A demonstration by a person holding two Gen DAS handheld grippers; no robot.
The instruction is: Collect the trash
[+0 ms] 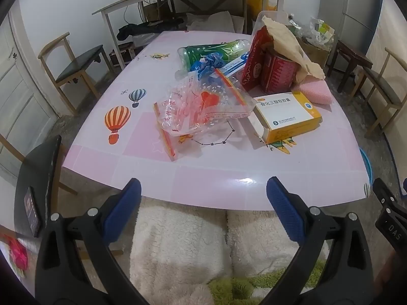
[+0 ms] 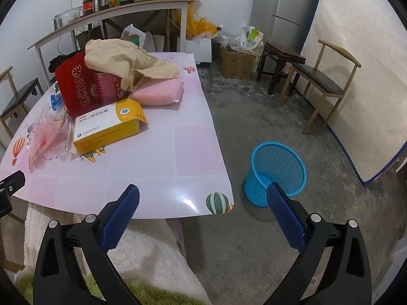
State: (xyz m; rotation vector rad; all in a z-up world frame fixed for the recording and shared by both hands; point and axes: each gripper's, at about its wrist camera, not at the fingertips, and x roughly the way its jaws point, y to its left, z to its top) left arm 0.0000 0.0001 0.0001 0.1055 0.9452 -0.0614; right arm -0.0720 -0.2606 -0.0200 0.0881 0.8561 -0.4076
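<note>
From the left wrist view, the left gripper (image 1: 203, 190) hangs over the near edge of the desk (image 1: 203, 178) with its blue-padded jaws wide apart and nothing between them. The desk is covered in a glossy pink sheet printed with hot-air balloons. The trash sits together toward the far right: a crumpled clear plastic bag (image 1: 203, 109) with red print nearest the middle, a yellow and white medicine box (image 1: 287, 115) to its right, a pink foam block (image 1: 316, 91) behind that, a red carton (image 1: 257, 63) with a red can and crumpled brown paper (image 1: 287, 43), and a green bottle (image 1: 211, 52) lying on its side at the far end. A wooden chair (image 1: 76, 68) stands left of the desk, and a long shelf-like table runs along the far white wall. A fluffy white garment shows below the desk edge.

From the right wrist view, the right gripper (image 2: 203, 193) hovers over the desk's near right corner, jaws likewise spread and empty. A blue mesh waste basket (image 2: 277, 167) stands on the grey concrete floor (image 2: 254, 241) just right of the desk. Farther off are a wooden chair, a dark stool, a cardboard box of bags, a silver refrigerator (image 2: 292, 2) and a mattress (image 2: 363, 89) leaning against the right wall.
</note>
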